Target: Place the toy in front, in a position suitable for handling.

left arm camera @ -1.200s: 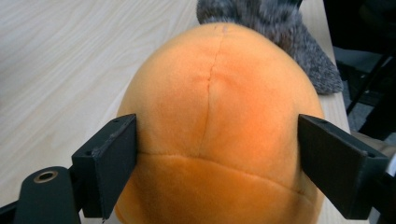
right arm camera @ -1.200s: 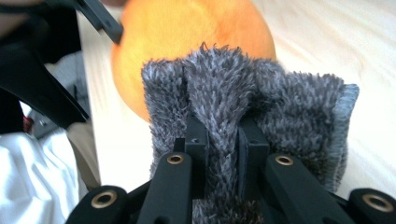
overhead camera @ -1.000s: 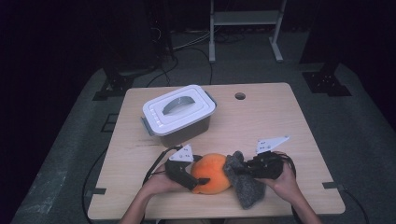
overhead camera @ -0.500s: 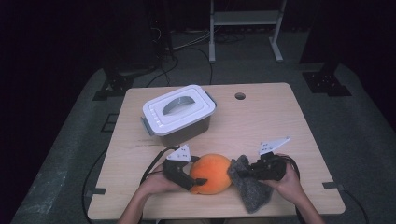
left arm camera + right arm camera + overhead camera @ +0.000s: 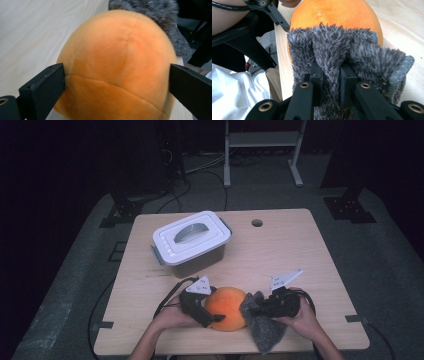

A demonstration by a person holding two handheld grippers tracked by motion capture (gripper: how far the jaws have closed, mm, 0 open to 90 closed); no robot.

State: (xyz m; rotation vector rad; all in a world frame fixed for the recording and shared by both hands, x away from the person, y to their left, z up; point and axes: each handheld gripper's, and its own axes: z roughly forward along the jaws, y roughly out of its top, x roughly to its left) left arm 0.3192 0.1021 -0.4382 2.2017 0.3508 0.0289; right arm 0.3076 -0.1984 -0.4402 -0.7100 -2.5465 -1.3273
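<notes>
An orange plush ball (image 5: pixel 227 307) rests on the wooden table (image 5: pixel 300 255) near its front edge. My left gripper (image 5: pixel 217 309) reaches around it from the left. In the left gripper view the ball (image 5: pixel 117 62) sits between the two black jaws of this gripper (image 5: pixel 116 82), which have just been opening and now stand wide at its sides. My right gripper (image 5: pixel 262 309) is shut on a grey fluffy cloth (image 5: pixel 262 330), which lies against the ball's right side. In the right gripper view the cloth (image 5: pixel 362 55) is pinched in the gripper (image 5: pixel 330 70), just in front of the ball (image 5: pixel 332 12).
A white lidded plastic box (image 5: pixel 192 242) with a handle stands at the back left of the table. A small round hole (image 5: pixel 257 223) is in the tabletop near the far edge. Cables trail from both grippers. A dark floor surrounds the table.
</notes>
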